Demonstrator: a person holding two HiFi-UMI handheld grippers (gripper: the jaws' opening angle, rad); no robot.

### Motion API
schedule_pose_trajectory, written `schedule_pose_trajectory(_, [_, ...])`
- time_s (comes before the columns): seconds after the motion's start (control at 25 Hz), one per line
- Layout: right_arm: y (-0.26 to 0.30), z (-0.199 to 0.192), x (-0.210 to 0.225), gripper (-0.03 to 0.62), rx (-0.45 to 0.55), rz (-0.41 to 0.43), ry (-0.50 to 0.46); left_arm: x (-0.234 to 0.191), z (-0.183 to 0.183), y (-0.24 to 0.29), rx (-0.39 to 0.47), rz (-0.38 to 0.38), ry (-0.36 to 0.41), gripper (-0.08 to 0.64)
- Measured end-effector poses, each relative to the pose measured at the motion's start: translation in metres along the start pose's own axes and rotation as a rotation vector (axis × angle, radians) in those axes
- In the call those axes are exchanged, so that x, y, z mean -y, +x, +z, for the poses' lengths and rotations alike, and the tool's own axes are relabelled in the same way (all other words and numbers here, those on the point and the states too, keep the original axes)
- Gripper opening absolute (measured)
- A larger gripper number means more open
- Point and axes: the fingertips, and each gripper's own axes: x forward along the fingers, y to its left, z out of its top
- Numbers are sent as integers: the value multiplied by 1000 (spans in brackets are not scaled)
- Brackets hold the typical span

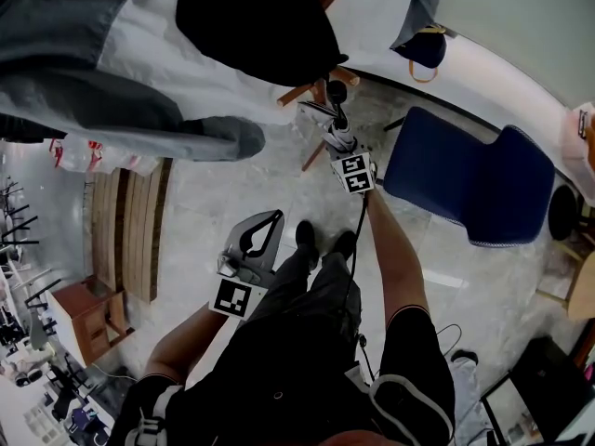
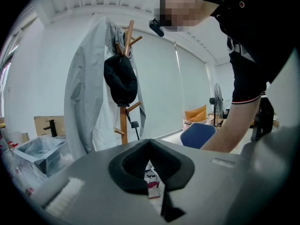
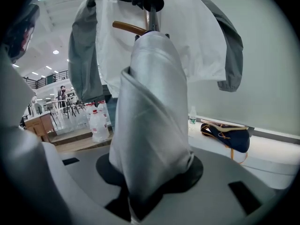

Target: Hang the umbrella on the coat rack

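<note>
Gripping the folded umbrella (image 3: 150,111) around its grey fabric, the right claw (image 3: 151,175) holds it upright just beside the coat rack (image 3: 151,20), clear of the floor, with its black handle (image 3: 153,3) up near a wooden peg (image 3: 127,27). The left claw (image 2: 150,165) is clenched on nothing, well apart from the rack. The umbrella looks light, probably a stiff core under soft, slick cloth that could slide between the pads; a hold nearer the handle seems safer. No brand or writing is legible; only square markers (image 1: 353,173) show on the right claw's cube.
</note>
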Motion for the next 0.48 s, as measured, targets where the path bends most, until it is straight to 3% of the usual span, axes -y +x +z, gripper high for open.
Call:
schedule_pose_trajectory(0.24, [-4,3,-2,260,-15,16,-30,4,0,0,-3,-7,9,0])
schedule_pose_trajectory(0.48, [-13,5,1,411,-3,-3,-62,8,0,0,2,-4,7,0])
